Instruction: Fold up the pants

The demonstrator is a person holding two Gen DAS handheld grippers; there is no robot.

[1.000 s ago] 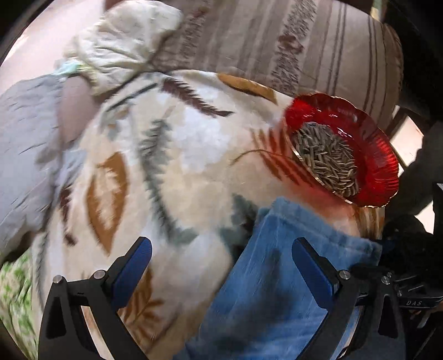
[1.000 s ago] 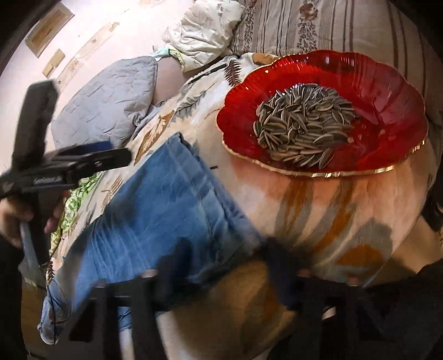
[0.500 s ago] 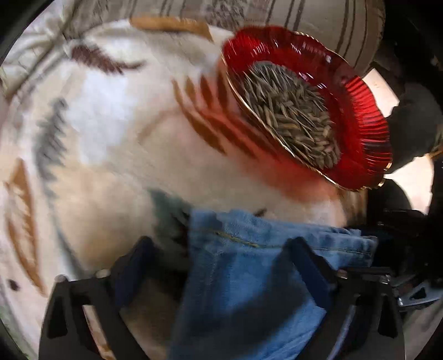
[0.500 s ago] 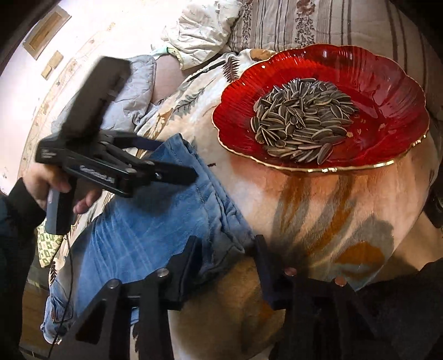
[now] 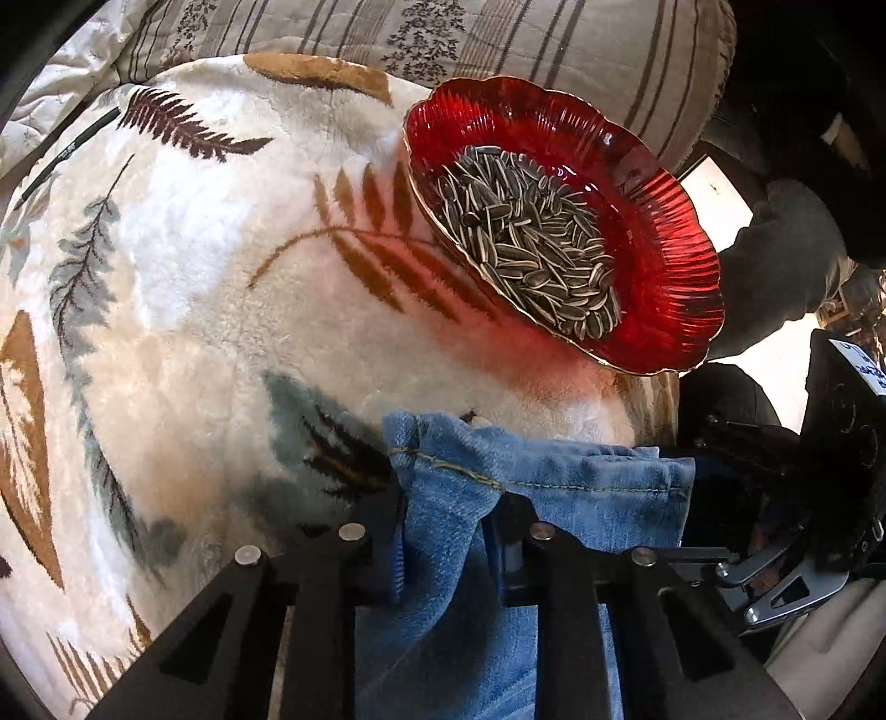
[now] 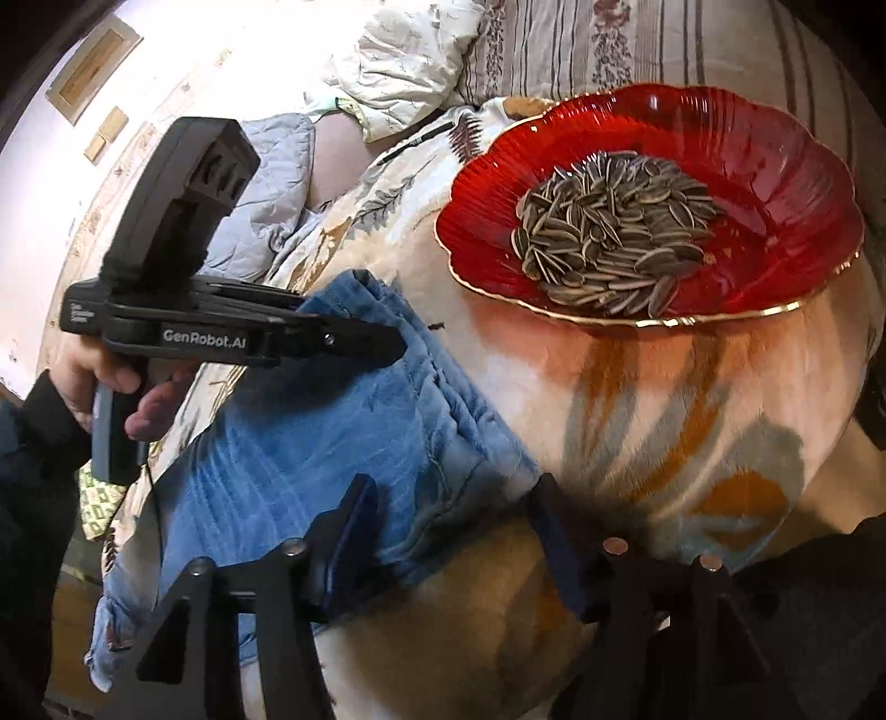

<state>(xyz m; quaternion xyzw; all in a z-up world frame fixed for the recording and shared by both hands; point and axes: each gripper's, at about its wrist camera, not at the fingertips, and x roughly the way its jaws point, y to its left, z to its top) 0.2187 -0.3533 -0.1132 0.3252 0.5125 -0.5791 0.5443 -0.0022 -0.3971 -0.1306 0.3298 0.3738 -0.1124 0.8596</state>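
Note:
Blue denim pants (image 5: 576, 487) (image 6: 310, 432) lie folded on a leaf-print fleece blanket (image 5: 194, 277), their hem edge facing a red dish. My left gripper (image 5: 448, 531) (image 6: 387, 346) points steeply down at the hem's far corner. Its jaws are closing, with a bunch of denim pinched between the pads. At the near corner of the hem, my right gripper (image 6: 448, 526) has its jaws opening. The denim corner lies between the fingers, and the right pad stands clear of it.
A red glass dish (image 5: 664, 266) (image 6: 775, 166) full of sunflower seeds (image 6: 609, 232) sits on the blanket just beyond the hem. A striped cushion (image 5: 498, 44) and a grey quilt (image 6: 271, 183) lie behind. A hand (image 6: 105, 376) holds the left gripper's handle.
The left gripper came down over the hem corner and its wide jaws closed on the denim. The right gripper stayed in place and its jaws spread wider.

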